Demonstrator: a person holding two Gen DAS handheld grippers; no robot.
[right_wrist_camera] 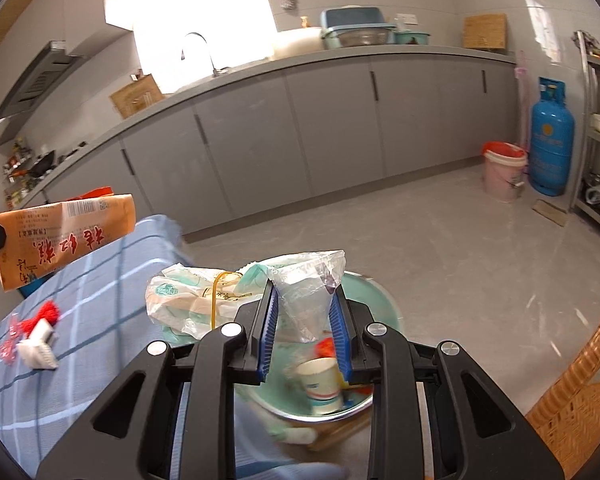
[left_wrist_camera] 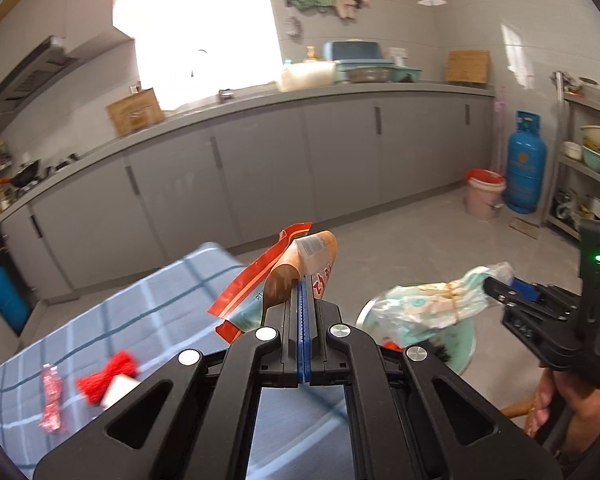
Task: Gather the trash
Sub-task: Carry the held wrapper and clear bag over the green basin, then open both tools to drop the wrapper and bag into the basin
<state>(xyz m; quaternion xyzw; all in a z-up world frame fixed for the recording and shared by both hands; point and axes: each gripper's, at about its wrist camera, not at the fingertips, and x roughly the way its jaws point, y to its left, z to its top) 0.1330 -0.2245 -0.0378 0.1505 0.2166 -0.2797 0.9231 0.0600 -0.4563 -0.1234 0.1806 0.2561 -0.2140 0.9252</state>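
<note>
left claw (left_wrist_camera: 305, 280): clenched on wrappers (left_wrist_camera: 296, 268), centre of the left view
right claw (right_wrist_camera: 304, 300): grasping a plastic bag (right_wrist_camera: 220, 300), centre of the right view, over the bin (right_wrist_camera: 384, 304)
feel: both light, soft, crinkly, slippery film; likely to flutter or slide out
hold: pinch bunched folds, not a loose edge
left on cloth (left_wrist_camera: 172, 300): red scraps (left_wrist_camera: 108, 374), lower left

left gripper (left_wrist_camera: 306, 292) clamped tight on an orange snack wrapper (left_wrist_camera: 310, 258), red wrapper (left_wrist_camera: 260, 276) caught alongside, right gripper (left_wrist_camera: 496, 290) over on the right pinching a crumpled plastic bag (left_wrist_camera: 432, 304) above a teal bin (left_wrist_camera: 458, 344), red yarn bow (left_wrist_camera: 108, 374) on the blue checked tablecloth (left_wrist_camera: 140, 320) near left
</note>
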